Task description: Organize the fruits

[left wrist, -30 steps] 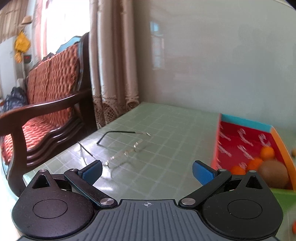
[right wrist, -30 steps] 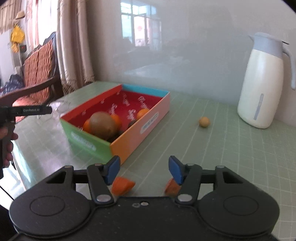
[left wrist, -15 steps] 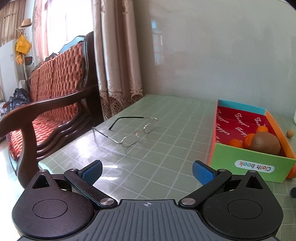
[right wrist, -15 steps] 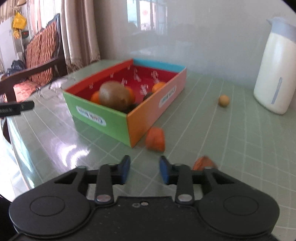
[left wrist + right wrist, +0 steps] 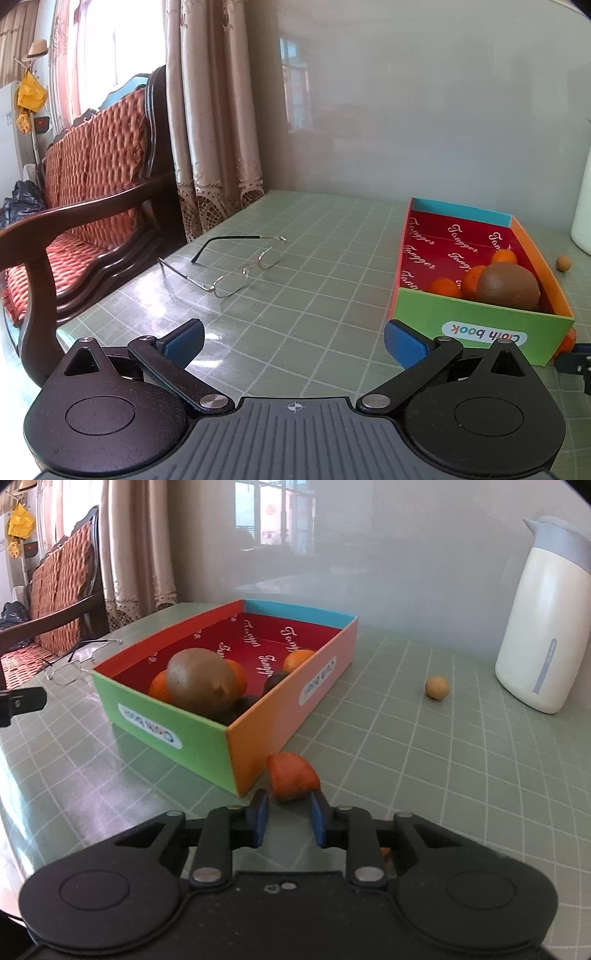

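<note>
the right hand-held gripper [image 5: 286,818] sat low over the table [image 5: 424,775], its blue pads drawn in to their narrowest, having just been closing, with the near end of an orange fruit piece [image 5: 291,781] between the tips. it looked clamped on that piece, though the hold was shallow, only at the tips. to do this step well, the lift should probably be slow and straight up until the piece cleared the orange wall of the box [image 5: 280,716], which stood just beside it; a sideways drag could knock the corner or roll the piece out of such a thin bite. then it should go over the rim and be let go low, in the open red floor behind the kiwi [image 5: 201,683] and the small oranges [image 5: 299,661]. a second orange scrap showed partly under the gripper body, and a small tan round fruit [image 5: 437,688] lay farther off, near the white jug [image 5: 543,627].

the left hand-held gripper [image 5: 293,339] hovered with its pads wide apart and nothing between them. its view showed the eyeglasses [image 5: 240,266] in full on the table and the wooden chair [image 5: 92,206] beyond, but only a sliver of the gripped piece past the box's front corner. the right view alone showed the grip, the jug and the dark fruit inside the box.
</note>
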### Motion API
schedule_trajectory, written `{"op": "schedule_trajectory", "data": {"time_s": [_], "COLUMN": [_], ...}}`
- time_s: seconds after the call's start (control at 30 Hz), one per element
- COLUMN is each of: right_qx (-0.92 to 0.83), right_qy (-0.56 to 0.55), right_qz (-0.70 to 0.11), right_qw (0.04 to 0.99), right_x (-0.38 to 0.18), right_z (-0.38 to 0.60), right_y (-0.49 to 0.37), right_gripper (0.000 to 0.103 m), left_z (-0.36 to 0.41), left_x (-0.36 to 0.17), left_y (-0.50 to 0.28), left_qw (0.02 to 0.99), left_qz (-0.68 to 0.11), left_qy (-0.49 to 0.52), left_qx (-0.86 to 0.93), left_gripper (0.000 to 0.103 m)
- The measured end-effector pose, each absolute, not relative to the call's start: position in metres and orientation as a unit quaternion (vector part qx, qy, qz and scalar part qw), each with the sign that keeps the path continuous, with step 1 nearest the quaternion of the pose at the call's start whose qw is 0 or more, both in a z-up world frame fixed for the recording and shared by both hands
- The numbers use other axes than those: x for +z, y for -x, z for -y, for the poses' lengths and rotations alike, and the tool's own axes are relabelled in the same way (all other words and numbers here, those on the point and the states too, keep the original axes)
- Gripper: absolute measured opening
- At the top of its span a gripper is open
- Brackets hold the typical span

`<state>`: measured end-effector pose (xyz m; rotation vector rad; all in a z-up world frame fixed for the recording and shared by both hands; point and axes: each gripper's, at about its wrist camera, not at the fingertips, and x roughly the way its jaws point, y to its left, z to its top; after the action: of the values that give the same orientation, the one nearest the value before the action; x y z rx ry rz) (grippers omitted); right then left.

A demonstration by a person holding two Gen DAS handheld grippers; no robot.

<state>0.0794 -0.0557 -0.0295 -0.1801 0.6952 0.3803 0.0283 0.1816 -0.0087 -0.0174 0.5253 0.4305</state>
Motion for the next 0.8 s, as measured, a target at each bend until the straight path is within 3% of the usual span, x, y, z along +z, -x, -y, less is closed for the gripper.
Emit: {"op": "schedule_trajectory", "data": {"time_s": [0.07, 0.17, 0.33, 0.8], "right_qx": [0.182, 0.177, 0.177, 0.16], "right_qy": [0.087, 0.086, 0.093, 0.051], "right_qz": [-0.334, -0.331, -0.324, -0.298], "right_qw": [0.921, 0.923, 0.925, 0.94], "right_x": [-0.03, -0.032, -0.033, -0.014], "right_z": [0.055, 0.054, 0.051, 0.068], "right_y": [-0.081, -0.086, -0.091, -0.096], "right_gripper": [0.021, 0.031, 0.037, 0.033], "left_z": [-0.182, -0.183, -0.185, -0.185], "left_x": [-0.009, -0.01, -0.012, -0.013], "left_y": [-0.028, -0.029, -0.029, -0.029], "left_qw": [0.943, 0.942, 0.941, 0.941], "left_qz": [-0.259, -0.261, -0.264, -0.264], "left_qy": [0.01, 0.012, 0.011, 0.011], "left_qx": [0.211, 0.211, 0.213, 0.211], "left_gripper": [0.103, 0.102, 0.103, 0.103]}}
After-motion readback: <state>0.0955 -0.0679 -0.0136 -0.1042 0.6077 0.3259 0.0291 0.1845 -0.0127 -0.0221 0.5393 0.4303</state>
